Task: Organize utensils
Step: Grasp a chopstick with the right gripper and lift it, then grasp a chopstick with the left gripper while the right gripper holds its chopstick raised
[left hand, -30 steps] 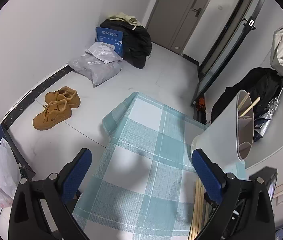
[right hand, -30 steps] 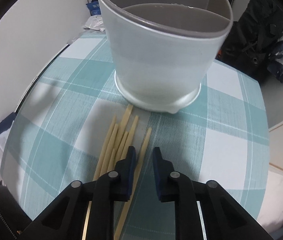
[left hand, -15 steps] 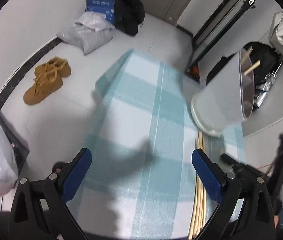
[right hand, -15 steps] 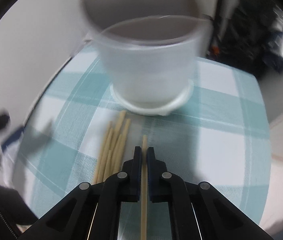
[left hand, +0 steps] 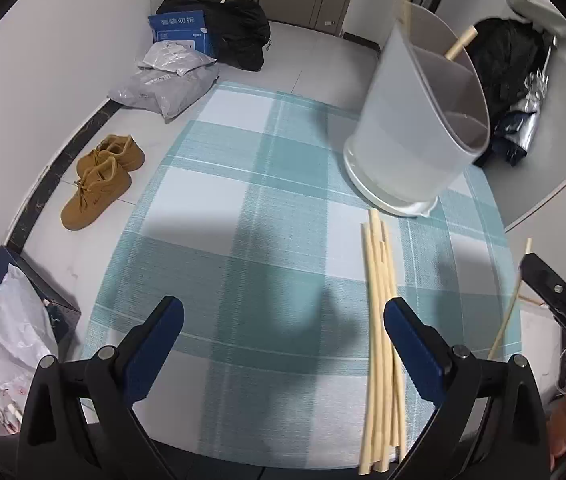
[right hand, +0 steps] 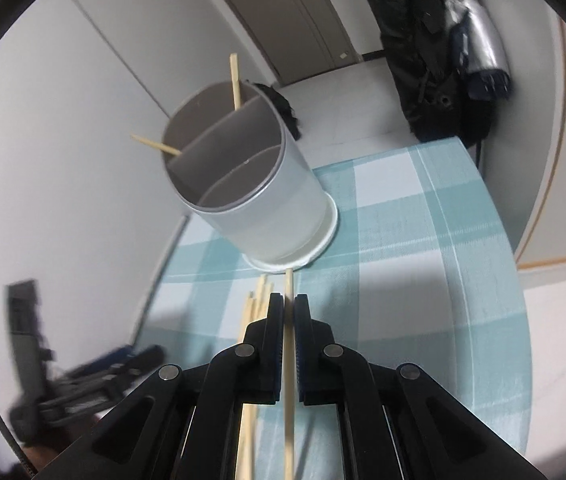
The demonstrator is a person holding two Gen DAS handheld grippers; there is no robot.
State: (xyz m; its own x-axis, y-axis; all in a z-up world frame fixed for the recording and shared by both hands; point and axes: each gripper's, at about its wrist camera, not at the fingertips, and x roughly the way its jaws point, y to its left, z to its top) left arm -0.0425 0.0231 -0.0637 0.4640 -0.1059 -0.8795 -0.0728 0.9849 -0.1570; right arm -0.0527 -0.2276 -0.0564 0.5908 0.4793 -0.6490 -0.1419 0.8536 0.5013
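The right gripper (right hand: 289, 304) is clamped on one thin, pale wooden chopstick (right hand: 289, 360), its tip poking out just ahead of the pads. Straight ahead of it stands a smooth grey plastic holder (right hand: 251, 200), round and split by inner walls into compartments; two sticks (right hand: 236, 80) lean out of its far compartment. Just left of the closed jaws a loose bundle of chopsticks (left hand: 381, 344), roughly six, lies on the woven teal-and-white checked tablecloth (left hand: 243, 240). The left gripper (left hand: 283, 344) hangs wide open and empty above the cloth, the bundle running beside its right finger (left hand: 411, 352). Far to its left, two tan suede shoes (left hand: 99, 180) sit on the pale floor.
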